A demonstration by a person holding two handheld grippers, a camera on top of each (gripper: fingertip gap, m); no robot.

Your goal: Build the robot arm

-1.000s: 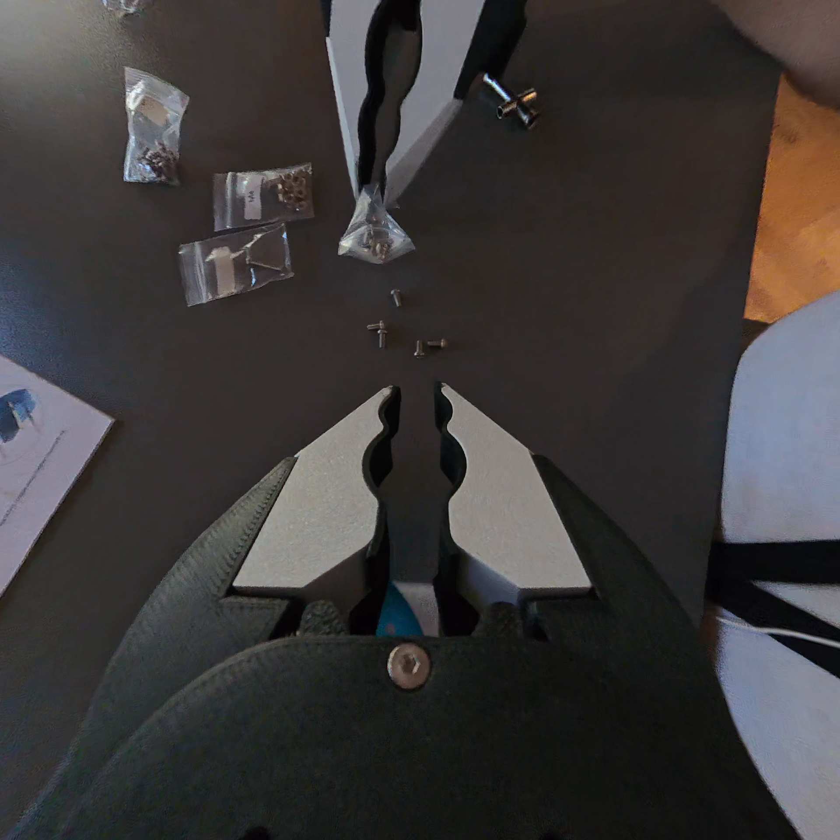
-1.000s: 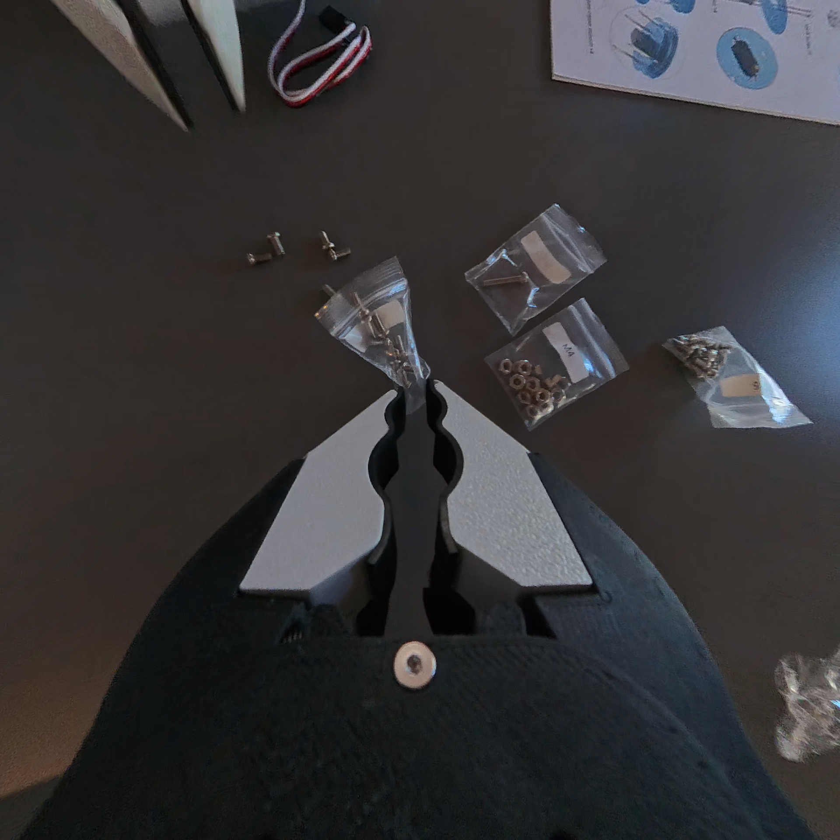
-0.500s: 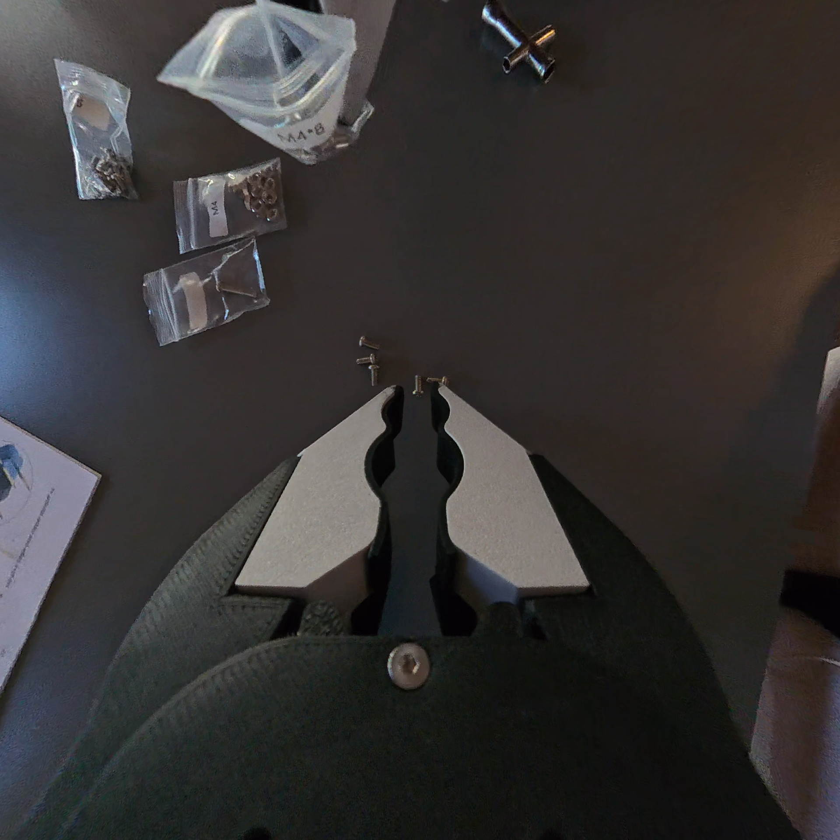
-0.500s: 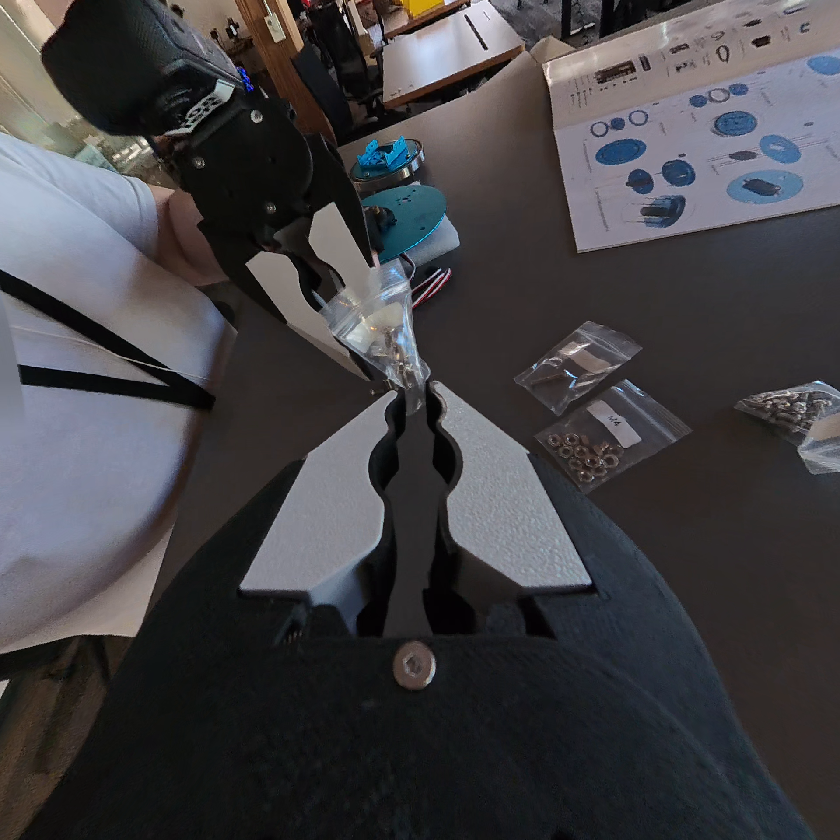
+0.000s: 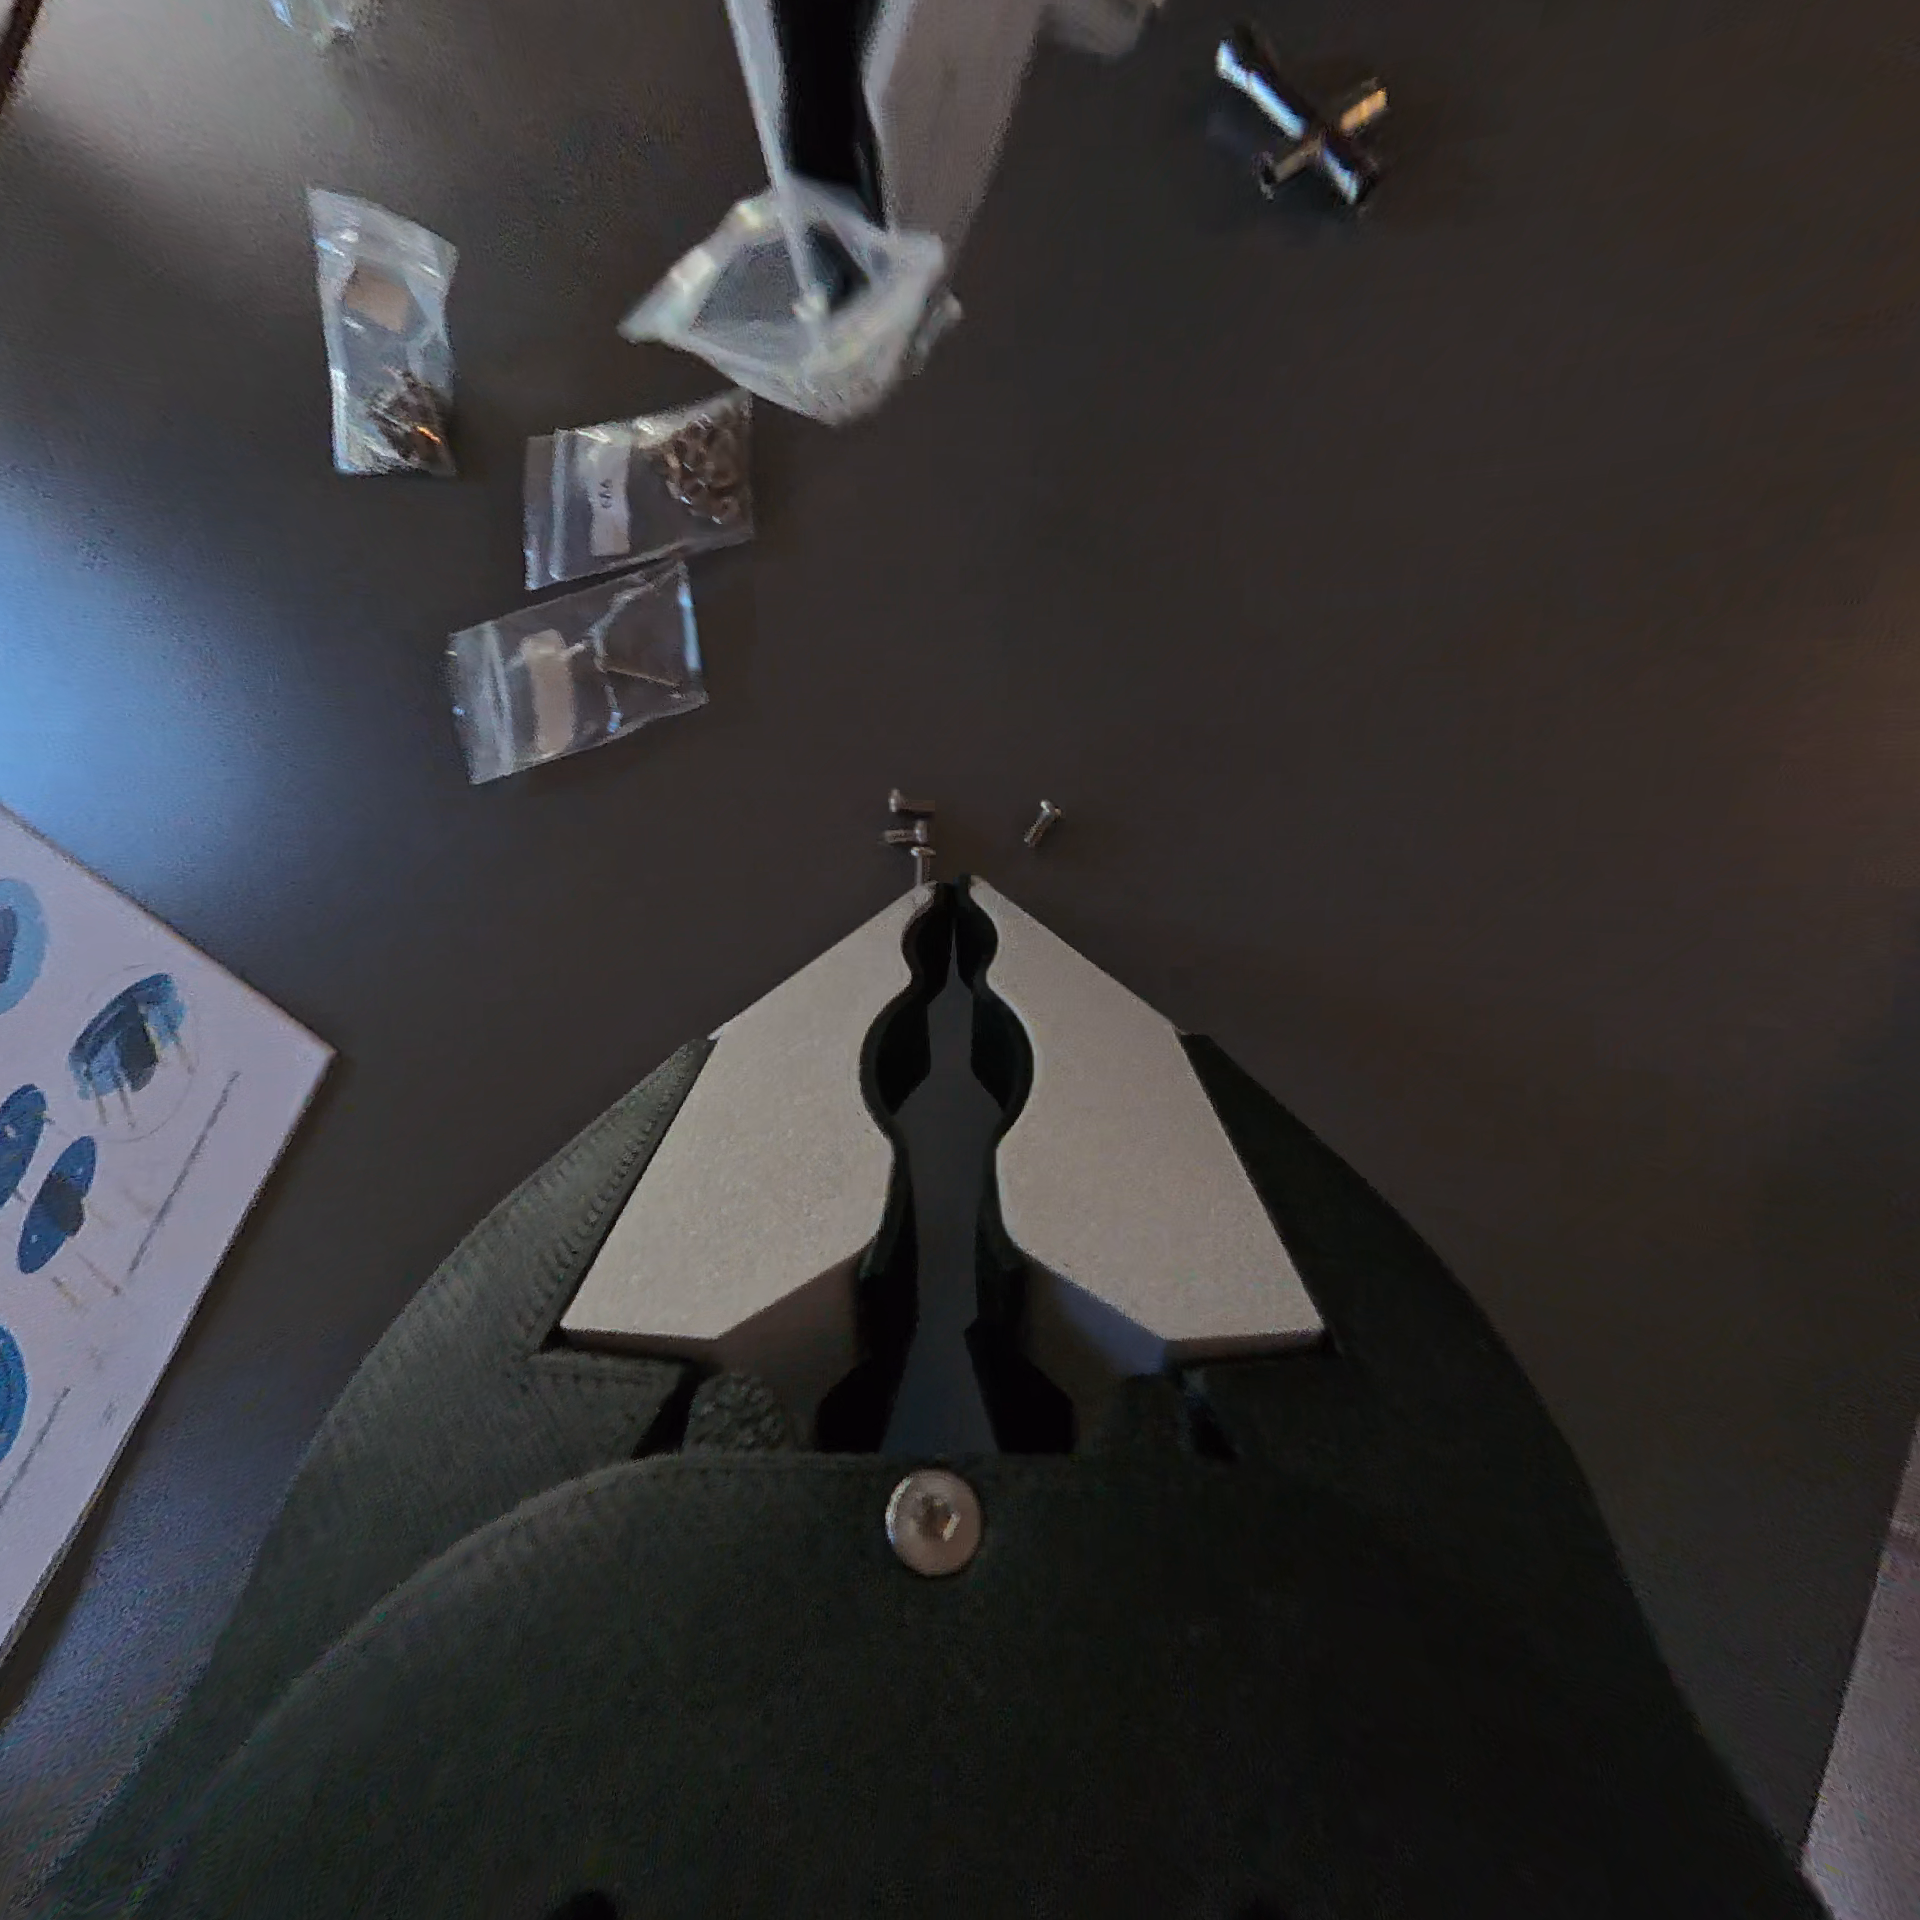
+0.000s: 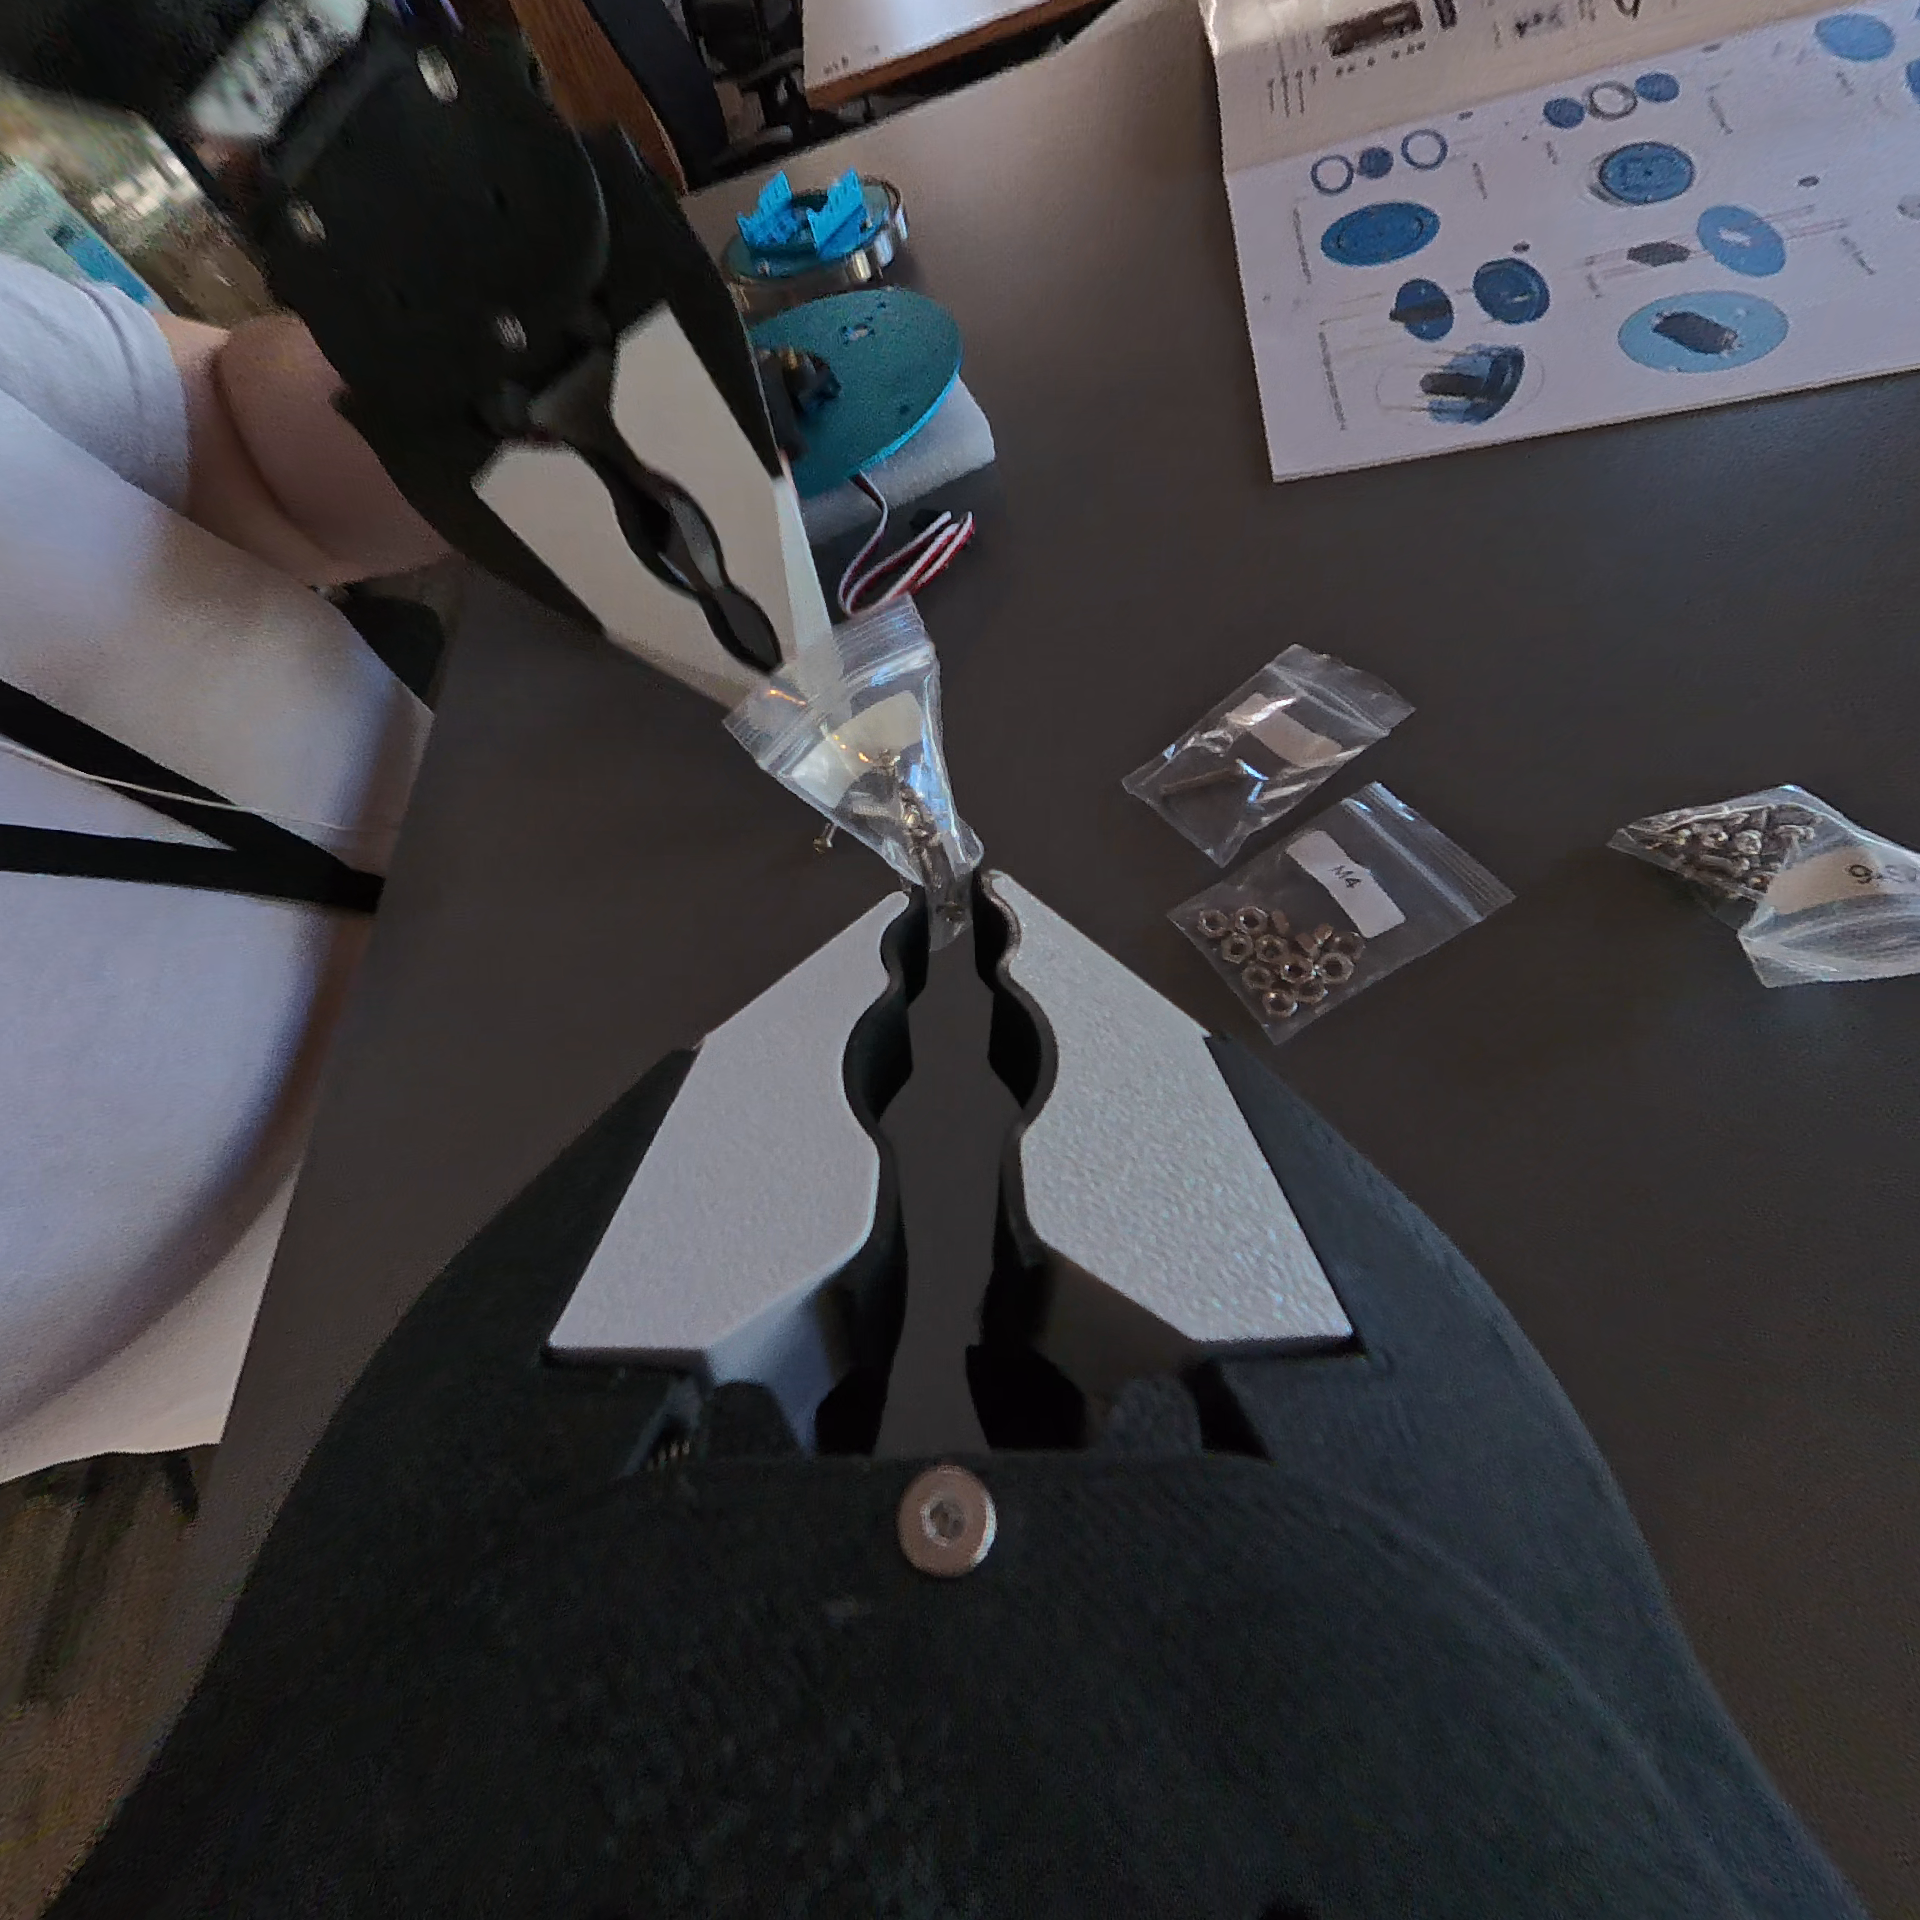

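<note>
The left gripper [image 5: 954, 883] has been closed since 0.5 s ago, apparently on nothing, near loose screws [image 5: 912, 831]. The screw bag [image 6: 894, 790] is pinched by the right gripper [image 6: 951, 894]; contents could spill if tilted.

The left gripper [image 5: 954, 883], fingers [image 5: 1101, 1122] nearly together, hovers over 4 loose screws [image 5: 914, 829] on the dark counter [image 5: 1351, 623].

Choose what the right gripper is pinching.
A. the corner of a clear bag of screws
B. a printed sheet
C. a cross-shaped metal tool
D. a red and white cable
A: the right gripper is shut on the bottom corner of the bag, with screws bunched just above its tips.
</note>
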